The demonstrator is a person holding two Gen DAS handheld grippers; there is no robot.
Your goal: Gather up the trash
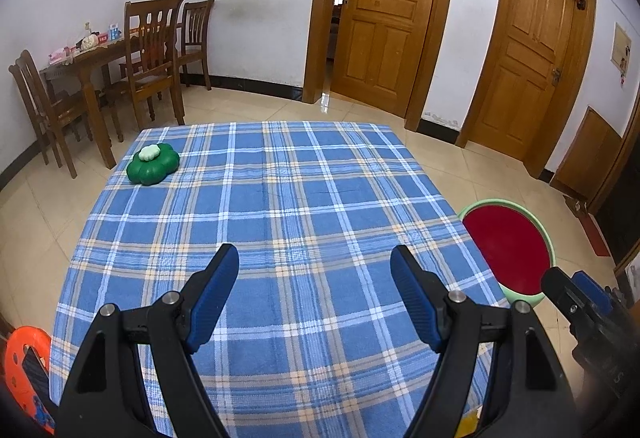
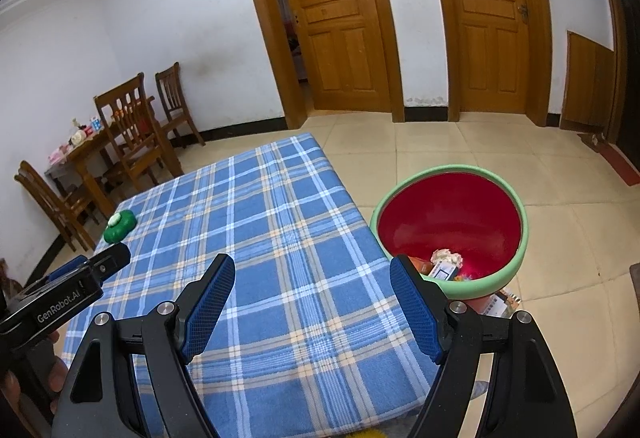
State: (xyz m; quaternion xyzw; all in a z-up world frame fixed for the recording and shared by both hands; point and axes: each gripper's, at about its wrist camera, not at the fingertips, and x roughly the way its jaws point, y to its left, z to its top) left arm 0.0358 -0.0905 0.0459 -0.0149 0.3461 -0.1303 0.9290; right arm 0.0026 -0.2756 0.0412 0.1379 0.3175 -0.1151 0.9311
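Note:
A blue plaid cloth covers the table (image 1: 280,222) (image 2: 256,238). A green flower-shaped object with a pale top (image 1: 153,162) (image 2: 119,225) sits near its far left corner. To the right of the table on the floor stands a green-rimmed bin with a red inside (image 1: 516,246) (image 2: 452,222), with several pieces of trash (image 2: 444,266) at its bottom. My left gripper (image 1: 314,258) hangs open over the near part of the cloth, nothing between its fingers. My right gripper (image 2: 312,266) is open too, over the table's near right edge beside the bin. Each gripper shows in the other's view (image 1: 576,298) (image 2: 80,278).
A wooden dining table (image 1: 86,57) with small items and several chairs (image 1: 154,53) stands at the back left. Two wooden doors (image 1: 384,9) (image 1: 532,61) are in the far wall, the left one ajar. An orange object (image 1: 26,362) lies low at the left.

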